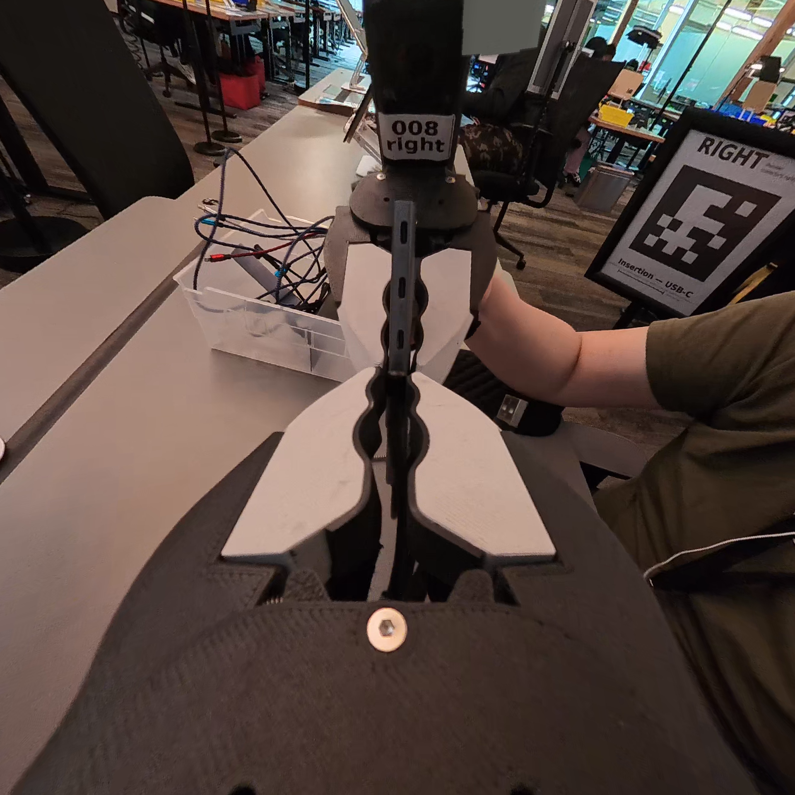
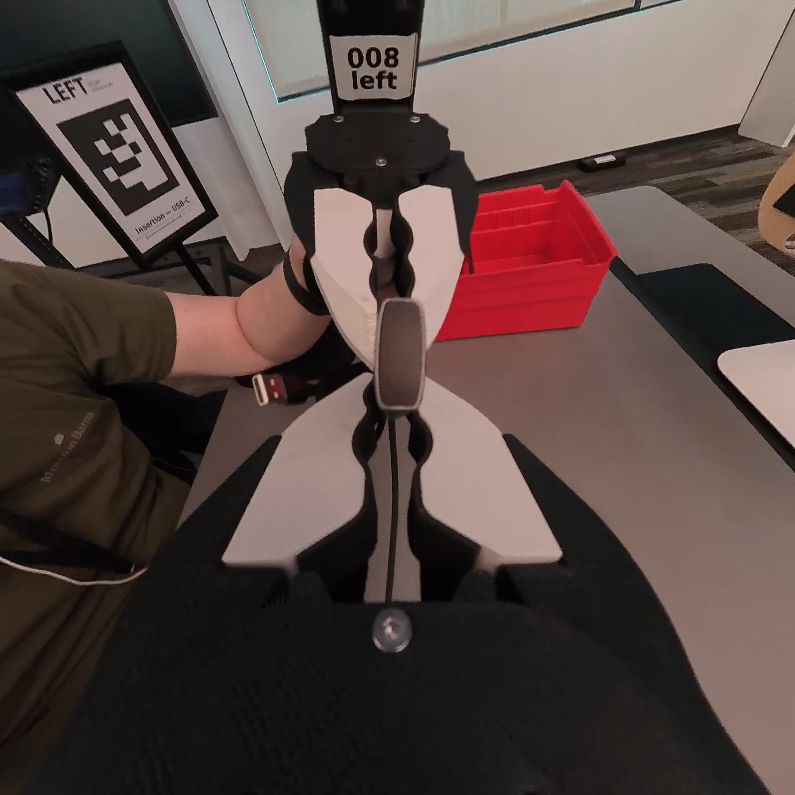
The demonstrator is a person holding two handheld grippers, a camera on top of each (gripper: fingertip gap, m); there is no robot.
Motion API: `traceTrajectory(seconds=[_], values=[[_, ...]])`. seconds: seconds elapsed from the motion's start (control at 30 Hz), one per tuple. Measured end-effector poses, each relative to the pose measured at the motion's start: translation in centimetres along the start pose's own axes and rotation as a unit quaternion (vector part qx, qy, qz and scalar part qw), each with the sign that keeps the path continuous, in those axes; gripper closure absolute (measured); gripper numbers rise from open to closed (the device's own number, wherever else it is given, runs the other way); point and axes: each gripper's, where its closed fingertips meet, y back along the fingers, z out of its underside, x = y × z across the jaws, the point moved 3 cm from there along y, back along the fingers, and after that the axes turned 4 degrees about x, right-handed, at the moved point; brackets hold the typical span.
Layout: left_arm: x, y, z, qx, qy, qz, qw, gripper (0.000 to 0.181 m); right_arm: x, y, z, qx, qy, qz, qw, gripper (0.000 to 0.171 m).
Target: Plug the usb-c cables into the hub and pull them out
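A slim grey hub (image 1: 402, 266) stands tilted between the two grippers, which meet tip to tip above the table. Its long edge with three empty USB-C ports faces the left wrist view. The right wrist view shows its dark, silver-rimmed end (image 2: 400, 352). My left gripper (image 1: 391, 380) is shut on the hub's lower part. My right gripper (image 2: 395, 408) stands narrow around the hub's lower end, and its finger bases are blurred. A thin black cable (image 2: 392, 494) hangs from the hub. A USB-A plug (image 2: 269, 389) lies by the person's arm.
A clear bin (image 1: 258, 331) on the grey table (image 1: 129, 408) holds several braided cables (image 1: 266, 241) and another hub. A red bin (image 2: 529, 297) stands behind the left gripper's fingers (image 2: 340, 266). Framed marker signs (image 1: 697, 215) (image 2: 120, 150) stand off the table. A white flat object (image 2: 765, 387) lies at the right edge. The grippers are tip to tip, or close to it.
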Motion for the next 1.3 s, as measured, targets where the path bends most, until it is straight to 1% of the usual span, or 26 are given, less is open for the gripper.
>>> traceTrajectory(seconds=[0.1, 0.13, 0.2, 0.3, 0.4, 0.53, 0.63, 0.7, 0.77, 0.8, 0.83, 0.9, 0.97, 1.0, 1.07, 1.13, 1.2, 1.23, 1.27, 1.3], values=[[0.0, 0.9, 0.1, -0.040, -0.002, -0.001, 0.999, 0.174, -0.1, -0.5, 0.0, 0.004, -0.013, -0.013, 1.000, 0.160], [0.0, 1.4, 0.4, -0.058, -0.009, -0.008, 0.998, 0.174, 0.1, -0.4, 0.5, -0.012, -0.010, -0.010, 1.000, 0.158], [-0.1, 2.6, 1.2, -0.105, -0.027, -0.026, 0.994, 0.174, 1.5, 0.3, 1.7, -0.052, 0.012, 0.036, 0.998, 0.143], [-0.4, 4.6, 2.9, -0.188, -0.044, -0.049, 0.980, 0.174, 3.5, 1.8, 3.6, -0.114, 0.039, 0.094, 0.988, 0.143], [-0.7, 5.7, 4.2, -0.239, -0.051, -0.060, 0.968, 0.174, 5.2, 3.0, 5.7, -0.181, 0.037, 0.135, 0.974, 0.143], [-1.0, 6.4, 7.0, -0.324, -0.002, -0.055, 0.944, 0.174, 5.7, 3.6, 7.8, -0.241, 0.029, 0.138, 0.960, 0.143], [-0.7, 5.9, 9.8, -0.404, -0.014, -0.026, 0.914, 0.174, 6.7, 4.1, 9.9, -0.299, 0.029, 0.158, 0.941, 0.143], [-0.4, 5.0, 11.1, -0.437, -0.022, -0.003, 0.899, 0.174, 7.6, 3.8, 11.4, -0.331, 0.016, 0.176, 0.927, 0.140], [0.0, 3.6, 11.9, -0.447, -0.017, 0.016, 0.894, 0.174, 8.0, 3.3, 12.8, -0.377, -0.007, 0.185, 0.908, 0.138], [0.3, 3.0, 12.2, -0.450, -0.012, 0.026, 0.892, 0.174, 8.2, 3.1, 13.2, -0.394, -0.017, 0.197, 0.898, 0.135], [0.6, 2.4, 12.5, -0.454, -0.007, 0.038, 0.890, 0.174, 8.4, 3.0, 13.6, -0.403, -0.030, 0.214, 0.889, 0.135], [1.4, 1.6, 13.3, -0.469, -0.003, 0.065, 0.881, 0.173, 7.9, 2.8, 14.2, -0.415, -0.077, 0.220, 0.879, 0.134], [2.2, 0.9, 14.2, -0.488, -0.006, 0.085, 0.869, 0.172, 8.1, 2.2, 14.7, -0.413, -0.115, 0.235, 0.873, 0.127], [2.5, 0.6, 14.6, -0.495, -0.006, 0.092, 0.864, 0.172, 8.1, 1.9, 15.1, -0.416, -0.125, 0.236, 0.869, 0.122], [3.3, -0.3, 15.1, -0.505, 0.005, 0.107, 0.856, 0.170, 8.3, 1.3, 16.1, -0.433, -0.132, 0.242, 0.858, 0.120], [3.9, -1.2, 15.7, -0.513, 0.011, 0.119, 0.850, 0.169, 8.8, 1.1, 17.3, -0.457, -0.134, 0.257, 0.841, 0.118], [4.7, -1.9, 16.4, -0.524, 0.016, 0.136, 0.841, 0.170, 9.1, 1.2, 18.2, -0.479, -0.134, 0.269, 0.824, 0.118], [5.0, -2.1, 16.6, -0.529, 0.022, 0.145, 0.836, 0.173, 9.3, 1.0, 18.0, -0.467, -0.134, 0.275, 0.830, 0.125], [5.4, -2.3, 16.7, -0.529, 0.032, 0.160, 0.833, 0.181, 9.4, 1.1, 18.0, -0.465, -0.139, 0.275, 0.830, 0.134], [5.7, -2.6, 16.7, -0.525, 0.040, 0.171, 0.833, 0.181, 9.4, 1.2, 18.1, -0.468, -0.141, 0.276, 0.828, 0.153]])
